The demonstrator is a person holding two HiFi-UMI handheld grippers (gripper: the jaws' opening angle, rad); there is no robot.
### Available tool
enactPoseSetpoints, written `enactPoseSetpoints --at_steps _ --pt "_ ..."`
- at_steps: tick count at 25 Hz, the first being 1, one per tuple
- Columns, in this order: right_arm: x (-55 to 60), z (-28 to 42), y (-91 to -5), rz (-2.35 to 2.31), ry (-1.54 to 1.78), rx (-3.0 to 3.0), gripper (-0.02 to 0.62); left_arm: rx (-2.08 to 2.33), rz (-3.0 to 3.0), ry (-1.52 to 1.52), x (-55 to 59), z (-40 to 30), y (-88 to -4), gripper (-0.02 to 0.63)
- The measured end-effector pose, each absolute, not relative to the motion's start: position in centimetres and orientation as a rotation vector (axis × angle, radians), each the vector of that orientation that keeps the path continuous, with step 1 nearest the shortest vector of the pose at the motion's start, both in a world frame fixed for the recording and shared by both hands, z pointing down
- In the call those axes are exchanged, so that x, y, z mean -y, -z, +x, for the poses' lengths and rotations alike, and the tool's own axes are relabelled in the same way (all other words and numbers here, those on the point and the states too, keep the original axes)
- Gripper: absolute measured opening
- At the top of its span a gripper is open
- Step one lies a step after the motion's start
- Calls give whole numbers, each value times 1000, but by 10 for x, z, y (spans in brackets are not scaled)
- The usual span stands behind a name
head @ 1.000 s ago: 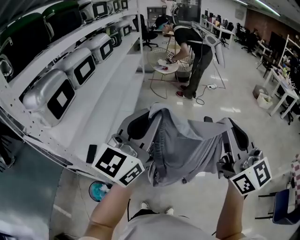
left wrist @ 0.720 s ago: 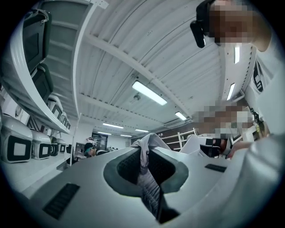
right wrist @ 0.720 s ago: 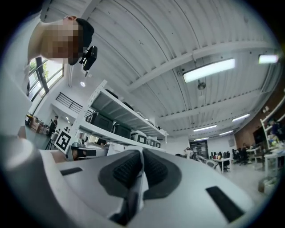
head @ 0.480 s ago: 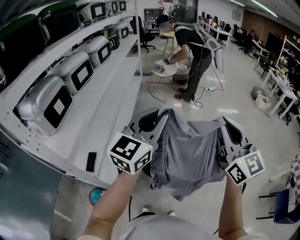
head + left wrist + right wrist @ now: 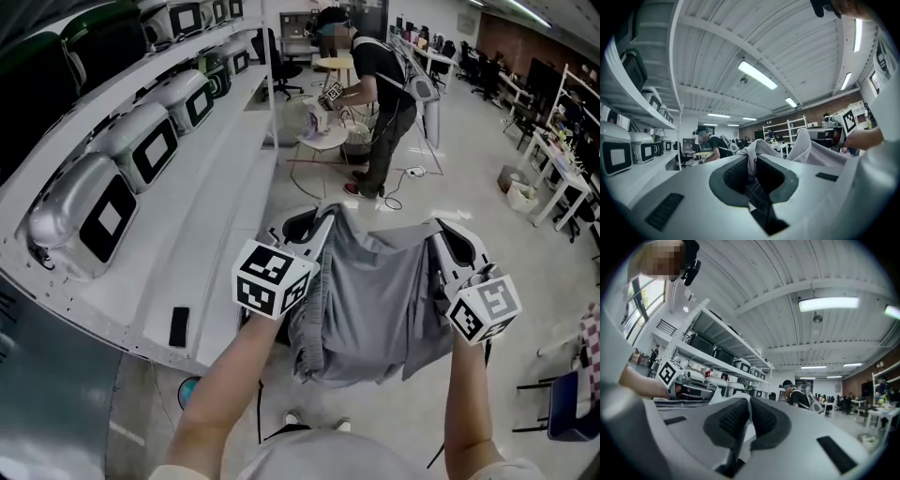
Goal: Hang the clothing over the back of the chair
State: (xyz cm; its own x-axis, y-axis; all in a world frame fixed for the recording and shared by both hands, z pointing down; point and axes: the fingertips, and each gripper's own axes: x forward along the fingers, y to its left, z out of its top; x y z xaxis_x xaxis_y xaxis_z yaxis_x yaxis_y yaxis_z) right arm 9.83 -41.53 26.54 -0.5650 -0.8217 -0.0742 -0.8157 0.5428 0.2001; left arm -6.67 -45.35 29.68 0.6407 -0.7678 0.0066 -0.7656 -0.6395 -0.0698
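Note:
A grey garment [image 5: 370, 300] hangs stretched between my two grippers, above the floor in front of me. My left gripper [image 5: 314, 223] is shut on the garment's upper left edge. In the left gripper view a fold of grey cloth [image 5: 753, 151] is pinched between the dark pads. My right gripper [image 5: 441, 239] is shut on the upper right edge. A thin strip of cloth [image 5: 749, 405] shows between its pads. Both grippers point level, away from me. The lower hem hangs loose and hides the floor beneath it.
A long white shelf [image 5: 220, 216] with silver cases [image 5: 141, 150] runs along the left; a black phone [image 5: 178, 325] lies on it. Ahead, a person [image 5: 380, 84] bends over a round table [image 5: 319, 136]. A blue chair [image 5: 572, 412] stands at the right edge.
Both grippers have moved away from me, up the picture, and slightly closer together, carrying the garment with them. The grip on the cloth is unchanged.

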Motion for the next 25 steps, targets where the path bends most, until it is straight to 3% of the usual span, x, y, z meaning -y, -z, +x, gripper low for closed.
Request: enactPoseSetpoints --at_steps 8,11,15,25 --pt "426 90 -287 1445 390 2614 23 -1222 -2829 452 464 -54 -350 32" --pt "428 94 -287 1449 428 2582 122 -1201 -2848 530 464 -55 -362 135" --pt "430 104 -287 1476 479 2527 151 -1197 -2861 589 466 -62 -371 256" --pt "430 117 -301 1397 388 2504 216 -1162 -2851 571 461 -54 -364 261"
